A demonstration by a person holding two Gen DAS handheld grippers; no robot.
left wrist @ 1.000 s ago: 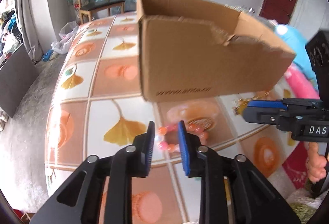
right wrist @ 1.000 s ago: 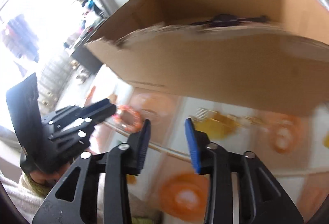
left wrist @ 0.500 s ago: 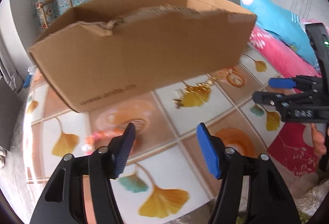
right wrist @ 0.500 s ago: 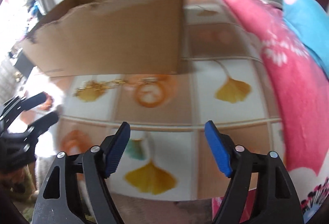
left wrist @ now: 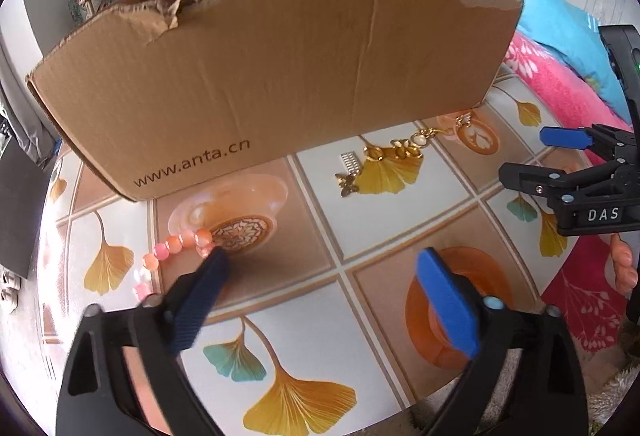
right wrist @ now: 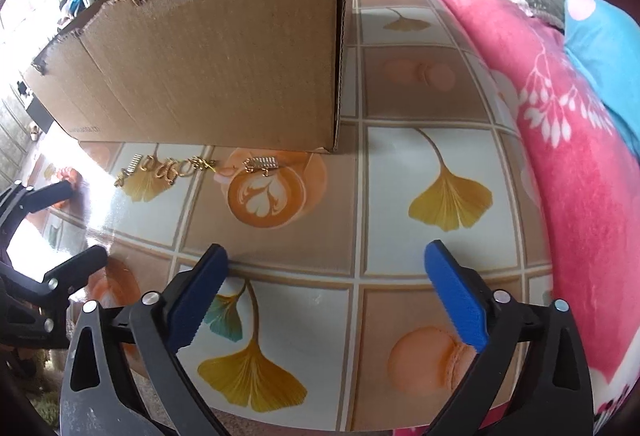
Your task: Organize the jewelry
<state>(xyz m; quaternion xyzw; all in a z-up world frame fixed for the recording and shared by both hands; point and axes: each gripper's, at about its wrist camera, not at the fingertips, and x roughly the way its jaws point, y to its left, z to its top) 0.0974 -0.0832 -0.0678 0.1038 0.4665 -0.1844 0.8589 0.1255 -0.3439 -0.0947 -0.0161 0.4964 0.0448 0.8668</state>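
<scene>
Bead bracelet (left wrist: 176, 250) flat on tablecloth (left wrist: 320, 236), just beyond left finger of left gripper (left wrist: 324, 268), outside the gap. Gold jewelry (left wrist: 384, 159) (right wrist: 168, 165) near cardboard box (left wrist: 280, 75) (right wrist: 208, 63), well ahead of both grippers. Left gripper and right gripper (right wrist: 328, 272) spread wide, holding nothing.

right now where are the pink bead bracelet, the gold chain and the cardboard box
pink bead bracelet (left wrist: 170, 250), left wrist view, on the orange-pink beads.
gold chain (left wrist: 394, 152), left wrist view, on its ring links.
cardboard box (left wrist: 280, 75), left wrist view, on the front wall.
</scene>
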